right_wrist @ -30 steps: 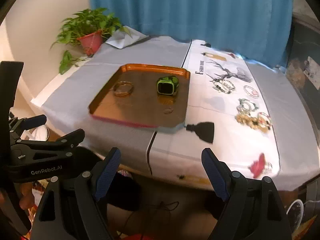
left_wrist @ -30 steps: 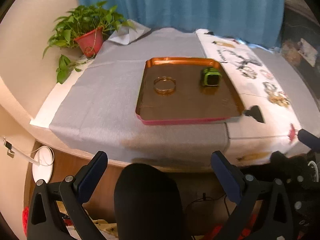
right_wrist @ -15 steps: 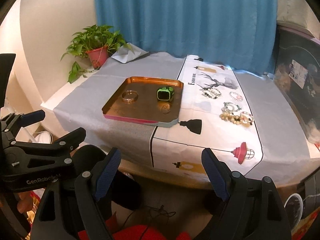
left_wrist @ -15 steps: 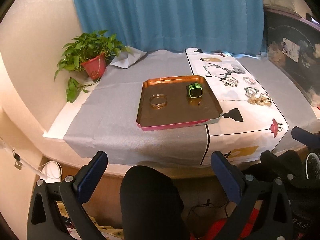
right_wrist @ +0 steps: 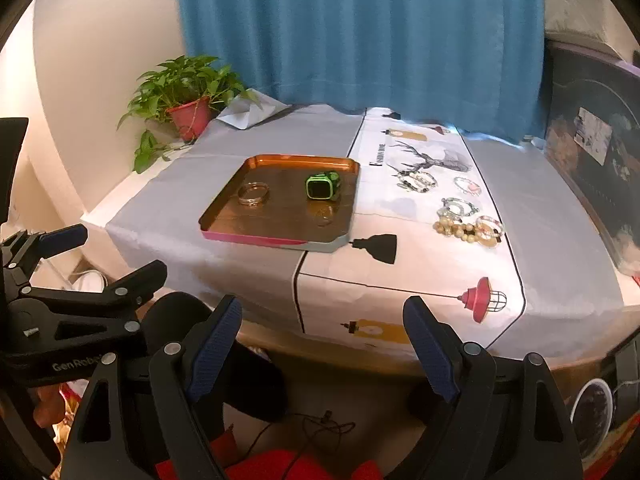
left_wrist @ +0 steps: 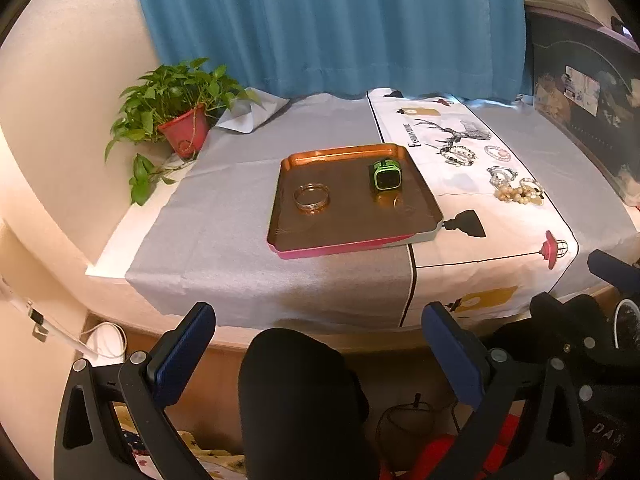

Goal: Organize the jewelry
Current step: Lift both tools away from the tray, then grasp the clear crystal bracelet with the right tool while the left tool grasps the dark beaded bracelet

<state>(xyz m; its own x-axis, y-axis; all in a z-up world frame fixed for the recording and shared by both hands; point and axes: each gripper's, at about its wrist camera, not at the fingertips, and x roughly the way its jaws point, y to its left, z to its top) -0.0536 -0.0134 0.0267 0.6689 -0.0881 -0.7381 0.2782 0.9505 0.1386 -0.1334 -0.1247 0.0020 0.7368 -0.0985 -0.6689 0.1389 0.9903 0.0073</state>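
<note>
Both grippers have pulled back from the table since a second ago, so the tray (left_wrist: 416,176) now sits smaller, at mid-frame. The left gripper (left_wrist: 318,344) and right gripper (right_wrist: 322,328) gape wide, holding nothing. In the tray lie a bangle (left_wrist: 311,197) and a green watch (left_wrist: 385,175); bracelets (right_wrist: 466,216) stay on the cloth at right centre.

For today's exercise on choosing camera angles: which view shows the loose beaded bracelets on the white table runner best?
The right wrist view: the beaded bracelets lie nearer the picture's middle, each loop separate, from the pair by the deer print to the tan beads. The left wrist view shows the same bracelets smaller, squeezed toward the right side beyond the tray.
</note>
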